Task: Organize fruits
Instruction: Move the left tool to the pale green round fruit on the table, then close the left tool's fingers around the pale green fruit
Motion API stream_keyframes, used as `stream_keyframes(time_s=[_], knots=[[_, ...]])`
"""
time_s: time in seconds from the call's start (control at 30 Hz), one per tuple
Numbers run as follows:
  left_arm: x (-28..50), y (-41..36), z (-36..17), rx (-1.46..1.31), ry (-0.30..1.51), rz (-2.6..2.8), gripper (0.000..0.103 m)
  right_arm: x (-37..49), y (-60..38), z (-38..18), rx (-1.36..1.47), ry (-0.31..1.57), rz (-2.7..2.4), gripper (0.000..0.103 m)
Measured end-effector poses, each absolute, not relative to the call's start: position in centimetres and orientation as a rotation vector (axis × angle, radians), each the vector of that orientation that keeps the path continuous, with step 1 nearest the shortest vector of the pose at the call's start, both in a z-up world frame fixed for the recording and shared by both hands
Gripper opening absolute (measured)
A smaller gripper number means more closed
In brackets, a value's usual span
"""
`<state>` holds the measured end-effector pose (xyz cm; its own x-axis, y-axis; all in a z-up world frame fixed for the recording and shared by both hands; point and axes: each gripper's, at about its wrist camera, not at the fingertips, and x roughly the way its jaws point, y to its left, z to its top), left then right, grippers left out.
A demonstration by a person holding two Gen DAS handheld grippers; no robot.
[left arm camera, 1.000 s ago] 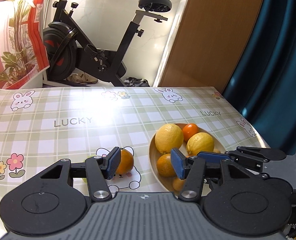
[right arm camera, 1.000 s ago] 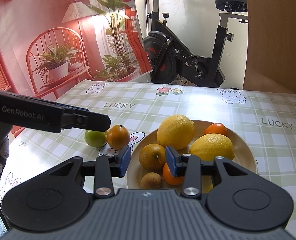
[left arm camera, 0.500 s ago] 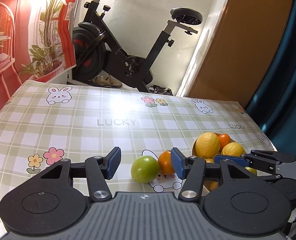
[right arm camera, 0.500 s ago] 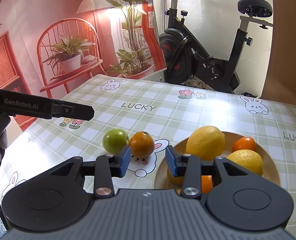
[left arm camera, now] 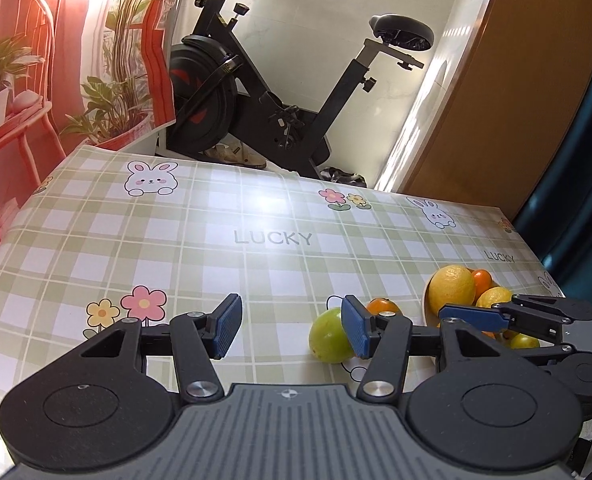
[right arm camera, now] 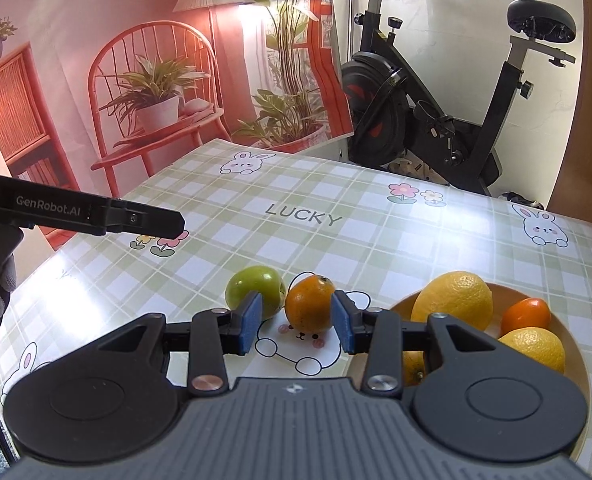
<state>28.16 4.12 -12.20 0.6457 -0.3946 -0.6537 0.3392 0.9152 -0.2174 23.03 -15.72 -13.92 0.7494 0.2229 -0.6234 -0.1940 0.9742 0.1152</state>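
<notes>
On the green-and-white checked tablecloth (right arm camera: 376, 216) with rabbit and flower prints, a round green fruit (right arm camera: 255, 290) with smooth, glossy skin lies beside a round orange citrus fruit (right arm camera: 310, 307) with dimpled peel; they sit very close, contact uncertain. To their right a shallow tan bowl (right arm camera: 576, 356) holds two large yellow lemons (right arm camera: 452, 300), a small orange mandarin (right arm camera: 526, 315) and further fruit, partly hidden. The right gripper (right arm camera: 296, 322) has its blue-padded jaws parted, empty, framing the orange fruit without touching it. The left gripper (left arm camera: 292, 326) stands with jaws spread wide, nothing between them, the green fruit just behind its right pad.
</notes>
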Motion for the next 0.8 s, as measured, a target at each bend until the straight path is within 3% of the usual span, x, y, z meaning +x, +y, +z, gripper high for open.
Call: stream_keyframes(time_s=[0.8], knots=[[33.8,1.8,-18.3,-0.221,0.898,-0.580,0.053,24.6,-13.2,-17.4,0.021,0.783,0.280,0.042]])
